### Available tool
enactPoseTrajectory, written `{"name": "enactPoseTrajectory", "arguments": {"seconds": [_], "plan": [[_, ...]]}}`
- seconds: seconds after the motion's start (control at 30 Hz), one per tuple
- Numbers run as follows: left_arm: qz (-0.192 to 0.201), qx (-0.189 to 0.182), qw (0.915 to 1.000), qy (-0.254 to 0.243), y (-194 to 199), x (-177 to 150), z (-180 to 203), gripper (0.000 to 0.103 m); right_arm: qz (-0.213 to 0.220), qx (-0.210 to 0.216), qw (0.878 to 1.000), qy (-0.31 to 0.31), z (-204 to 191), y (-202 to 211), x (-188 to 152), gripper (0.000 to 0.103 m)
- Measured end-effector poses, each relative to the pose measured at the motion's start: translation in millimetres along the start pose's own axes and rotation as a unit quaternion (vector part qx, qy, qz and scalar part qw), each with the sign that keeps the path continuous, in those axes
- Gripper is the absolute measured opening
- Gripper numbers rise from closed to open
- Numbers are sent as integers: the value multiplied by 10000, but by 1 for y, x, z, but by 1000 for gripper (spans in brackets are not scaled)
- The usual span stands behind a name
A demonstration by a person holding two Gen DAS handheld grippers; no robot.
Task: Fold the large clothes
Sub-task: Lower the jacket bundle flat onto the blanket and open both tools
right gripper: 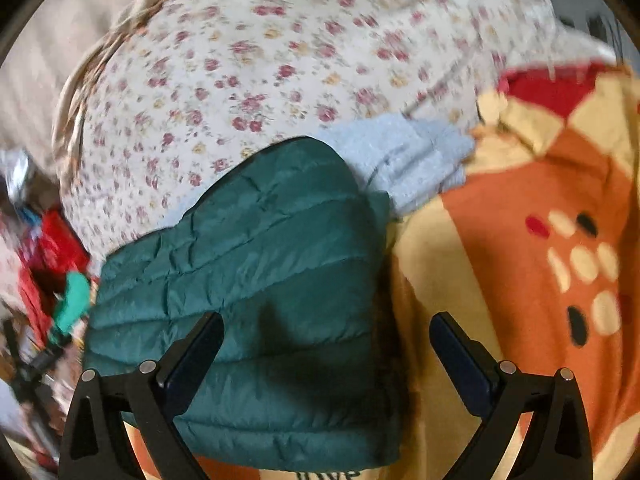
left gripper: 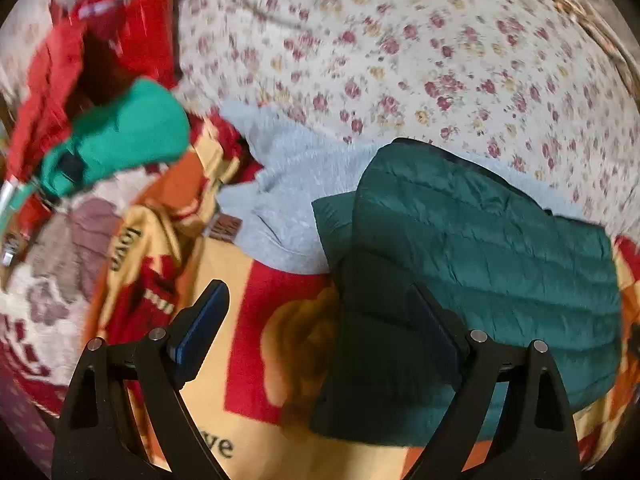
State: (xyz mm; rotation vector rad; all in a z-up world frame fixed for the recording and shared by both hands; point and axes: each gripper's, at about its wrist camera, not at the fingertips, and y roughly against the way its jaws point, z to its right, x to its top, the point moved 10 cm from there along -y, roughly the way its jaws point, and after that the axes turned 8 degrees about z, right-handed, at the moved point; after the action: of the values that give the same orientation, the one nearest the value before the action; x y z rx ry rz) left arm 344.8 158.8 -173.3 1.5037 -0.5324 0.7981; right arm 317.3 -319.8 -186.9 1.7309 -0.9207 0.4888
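A dark green quilted puffer jacket lies folded into a compact bundle on a patterned blanket; it also shows in the right wrist view. A pale blue fleece garment lies behind and partly under it, also seen in the right wrist view. My left gripper is open and empty, hovering over the jacket's left edge. My right gripper is open and empty, hovering over the jacket's right edge.
An orange, red and yellow printed blanket covers the bed, also in the right wrist view. A floral sheet lies behind. Red and bright green clothes are heaped at the far left. A braided fringe edge borders the sheet.
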Motion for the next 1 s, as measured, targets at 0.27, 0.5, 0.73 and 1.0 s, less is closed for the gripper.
{"name": "enactPoseTrajectory", "arguments": {"seconds": [0.27,0.5,0.73,1.0], "plan": [[546,324,9969,-467,53,-9,18,91,546,-114,9898,1308,-64,21,3,102],[610,113,9965,-569,77,-17,31,91,426,-5,9868,1562,-93,14,-19,98],[632,127,9959,-627,82,-20,33,91,78,-20,9892,1462,-90,2,-39,98],[470,153,9969,-608,67,-22,29,91,-278,-32,9921,1223,-75,-9,-58,99]]}}
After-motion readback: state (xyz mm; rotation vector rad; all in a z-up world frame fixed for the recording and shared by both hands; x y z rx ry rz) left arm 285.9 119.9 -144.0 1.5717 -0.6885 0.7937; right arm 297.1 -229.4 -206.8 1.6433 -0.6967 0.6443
